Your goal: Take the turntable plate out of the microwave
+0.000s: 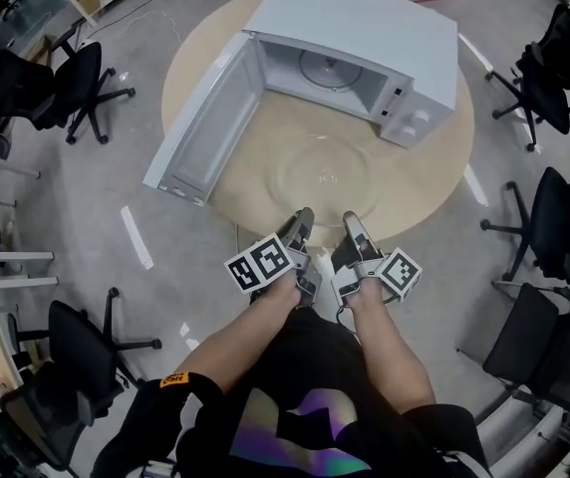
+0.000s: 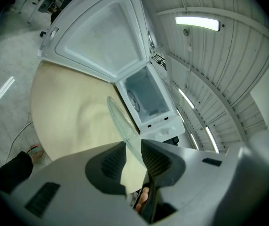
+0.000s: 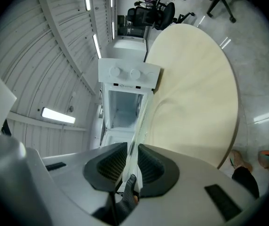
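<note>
My left claw [image 1: 302,219] is closed on the near rim of the turntable plate [image 1: 325,172], and my right claw [image 1: 353,223] is clamped on the same rim just beside it. In the right gripper view the two pads sit tight on the thin glass edge. In the left gripper view the rim runs between the pads, hard against one of them, and the clear glass lets the table show through.

The plate is out of the microwave [image 1: 370,43]. It hangs roughly level over the round table [image 1: 434,172], in front of the open door [image 1: 205,118]. The cavity holds only the roller ring [image 1: 325,68].

My worry is the grip. Both claws bite at one side, so the whole disc cantilevers away from me. I judge that smooth glass under that leverage could pivot in the pads, dip at the far edge and slip out. If my two hands drift apart or twist unevenly, the rim could be strained or wrenched from one claw. Setting it down far edge first and too fast could chip it.

My left forearm [image 1: 245,337] and right forearm [image 1: 390,337] reach straight forward, side by side and close together, with the marker cubes turned upward.
</note>
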Demonstrator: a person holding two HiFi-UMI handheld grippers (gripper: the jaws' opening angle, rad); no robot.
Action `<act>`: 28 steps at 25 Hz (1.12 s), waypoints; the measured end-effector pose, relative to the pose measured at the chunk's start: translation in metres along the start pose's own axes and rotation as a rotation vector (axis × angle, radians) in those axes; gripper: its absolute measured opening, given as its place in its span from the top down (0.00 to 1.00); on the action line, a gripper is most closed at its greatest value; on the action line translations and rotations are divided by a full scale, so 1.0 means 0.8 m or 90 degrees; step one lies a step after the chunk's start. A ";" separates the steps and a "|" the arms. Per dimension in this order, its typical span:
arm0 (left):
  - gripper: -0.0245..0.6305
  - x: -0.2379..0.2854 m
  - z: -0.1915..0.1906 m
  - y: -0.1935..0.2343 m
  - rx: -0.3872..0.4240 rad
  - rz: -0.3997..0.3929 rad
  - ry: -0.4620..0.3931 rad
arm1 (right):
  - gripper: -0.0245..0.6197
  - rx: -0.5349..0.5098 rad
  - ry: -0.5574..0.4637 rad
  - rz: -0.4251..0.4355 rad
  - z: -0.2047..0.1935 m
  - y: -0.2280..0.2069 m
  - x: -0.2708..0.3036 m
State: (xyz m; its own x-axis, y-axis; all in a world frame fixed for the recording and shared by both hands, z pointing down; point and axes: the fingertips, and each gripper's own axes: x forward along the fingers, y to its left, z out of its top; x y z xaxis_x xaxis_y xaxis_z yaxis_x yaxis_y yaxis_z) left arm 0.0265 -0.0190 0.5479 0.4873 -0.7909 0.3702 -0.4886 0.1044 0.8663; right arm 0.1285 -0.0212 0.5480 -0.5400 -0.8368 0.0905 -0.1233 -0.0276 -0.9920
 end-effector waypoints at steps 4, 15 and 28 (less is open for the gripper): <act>0.76 0.006 -0.005 0.010 0.000 0.007 0.004 | 0.85 0.003 0.005 -0.008 0.000 -0.012 0.002; 0.76 0.015 -0.010 0.023 -0.002 0.019 0.011 | 0.85 -0.005 0.012 -0.014 0.003 -0.027 0.007; 0.76 0.027 -0.017 0.051 0.011 0.062 0.048 | 0.85 0.040 0.006 -0.098 -0.001 -0.074 0.009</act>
State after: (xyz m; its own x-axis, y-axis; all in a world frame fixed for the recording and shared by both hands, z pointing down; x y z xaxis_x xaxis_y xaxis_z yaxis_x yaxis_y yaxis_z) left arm 0.0266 -0.0233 0.5958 0.4897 -0.7295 0.4776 -0.5487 0.1678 0.8190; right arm 0.1311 -0.0251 0.6073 -0.5266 -0.8150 0.2418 -0.1523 -0.1894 -0.9700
